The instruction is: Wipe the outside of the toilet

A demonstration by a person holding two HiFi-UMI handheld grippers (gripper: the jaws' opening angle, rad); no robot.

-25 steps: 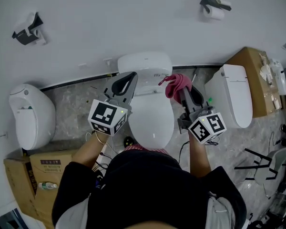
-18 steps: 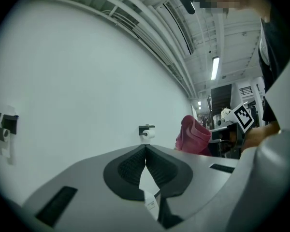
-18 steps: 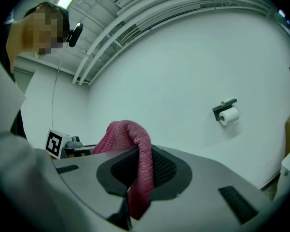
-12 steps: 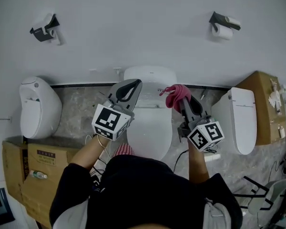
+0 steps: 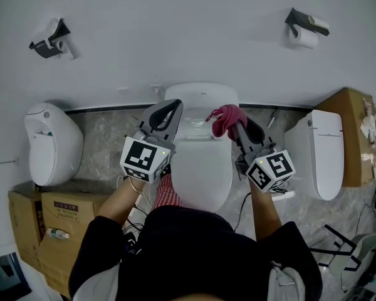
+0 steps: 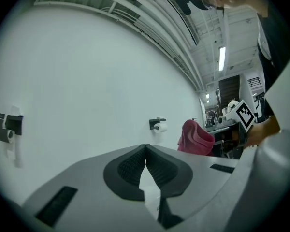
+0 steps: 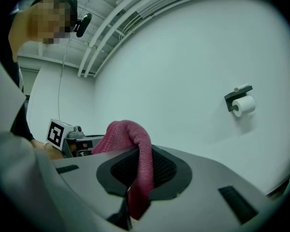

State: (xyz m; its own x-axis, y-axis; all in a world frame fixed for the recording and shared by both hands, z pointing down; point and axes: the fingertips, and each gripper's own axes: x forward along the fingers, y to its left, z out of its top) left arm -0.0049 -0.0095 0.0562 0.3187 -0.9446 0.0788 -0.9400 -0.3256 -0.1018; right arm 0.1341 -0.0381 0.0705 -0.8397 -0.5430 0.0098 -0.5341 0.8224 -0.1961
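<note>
Three toilets stand in a row at the far edge of the grey, stone-patterned floor (image 5: pixel 103 146), backs against a plain white wall (image 5: pixel 175 30). The left toilet (image 5: pixel 50 140) has cardboard boxes (image 5: pixel 47 221) at the floor's near-left corner beside it. The left gripper (image 5: pixel 171 107) (image 6: pixel 145 148) hovers over the left side of the middle toilet (image 5: pixel 200 162). Its fingers are closed tip to tip with nothing between them.

The middle toilet's long axis runs from its tank at the wall straight toward the person. Its lid is down and its rounded front points at the person. The person's body cuts off the front end and the base.

A pink cloth (image 5: pixel 226 119) (image 7: pixel 130 134) is bunched over the toilet's rear right. It is pinched in the right gripper (image 5: pixel 237 125) (image 7: pixel 140 153), whose fingers are clamped on it, with a fold draped over their tips.

The right toilet (image 5: pixel 319 152) stands beside a brown box (image 5: pixel 357 130). A paper roll holder (image 5: pixel 307 30) (image 7: pixel 241 103) hangs on the wall above.

Both gripper views face the wall and ceiling pipes; neither clearly shows the toilet.
</note>
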